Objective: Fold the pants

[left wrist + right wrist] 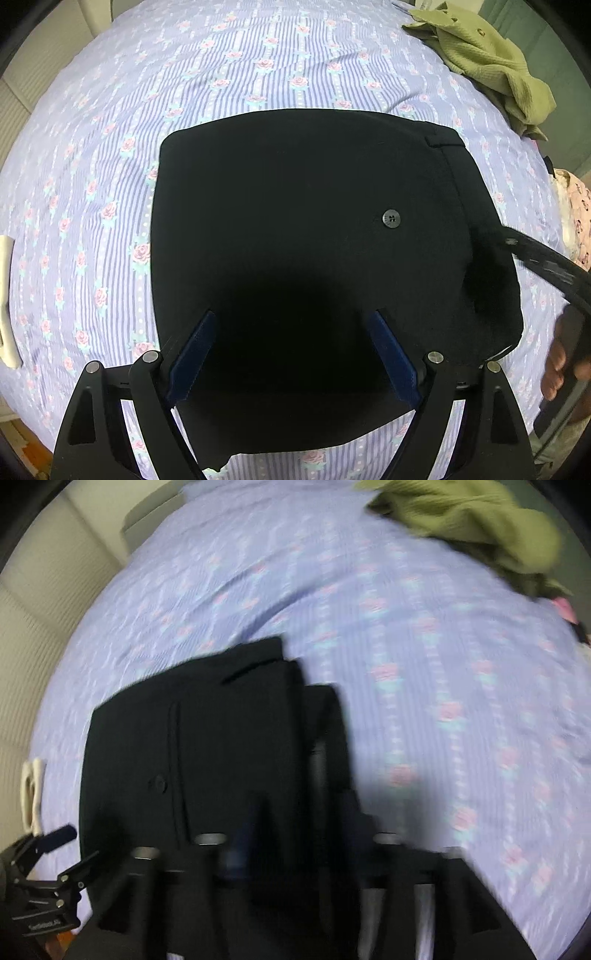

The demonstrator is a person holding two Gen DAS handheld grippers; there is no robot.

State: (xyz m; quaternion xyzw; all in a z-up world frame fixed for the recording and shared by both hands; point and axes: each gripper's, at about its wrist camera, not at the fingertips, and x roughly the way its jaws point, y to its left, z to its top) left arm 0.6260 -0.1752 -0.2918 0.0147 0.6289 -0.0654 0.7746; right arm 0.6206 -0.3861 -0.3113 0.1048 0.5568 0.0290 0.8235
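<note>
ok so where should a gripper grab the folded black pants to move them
Judging from the flat folded stack, take the black pants at the near edge, below the button, coming from the side nearest the left gripper, pinching all layers together so the fold holds.

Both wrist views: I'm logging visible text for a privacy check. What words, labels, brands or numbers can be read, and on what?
No text can be read with confidence.
Left gripper body, right wrist view: a small white label near the lower left corner, too blurred to read.
Button on the black pants: no readable marking.
Green garment and floral bedsheet: pattern only, no text.
</note>
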